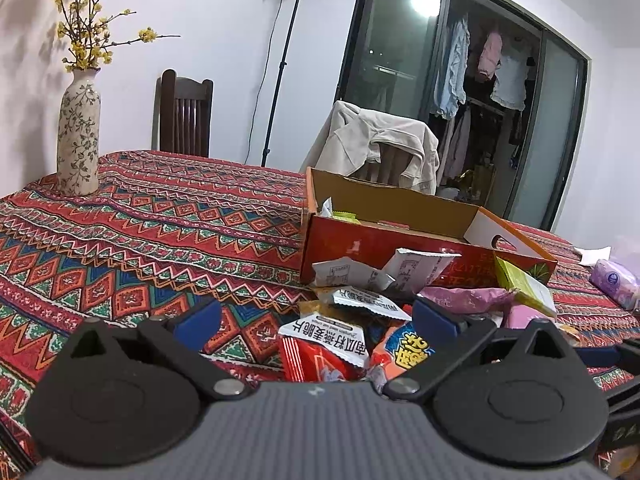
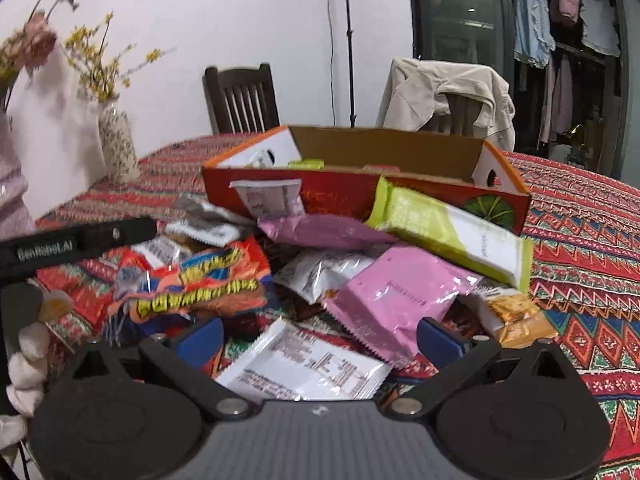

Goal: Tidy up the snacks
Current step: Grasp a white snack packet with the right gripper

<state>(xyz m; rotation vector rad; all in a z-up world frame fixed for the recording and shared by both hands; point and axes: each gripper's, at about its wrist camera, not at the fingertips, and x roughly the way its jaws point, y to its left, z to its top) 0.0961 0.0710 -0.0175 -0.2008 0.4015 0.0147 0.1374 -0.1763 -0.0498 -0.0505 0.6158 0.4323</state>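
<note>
- Left gripper (image 1: 316,316): fingers spread wide, grasping nothing; positioned low over the near edge of the snack pile (image 1: 360,320).
- Right gripper (image 2: 320,338): fingers spread wide, empty; a white packet (image 2: 308,368) lies on the cloth between them, contact not discernible.
- Snack pile: loose packets heaped on the patterned tablecloth (image 1: 140,232), directly in front of the red cardboard box (image 2: 360,192).
- Green-and-white bar (image 2: 452,236): leans tilted against the box's front wall, above a pink packet (image 2: 396,296).
- Box interior: holds a few packets; most remain outside.
- Vase (image 1: 78,128): upright on the table, well apart from the pile.
</note>
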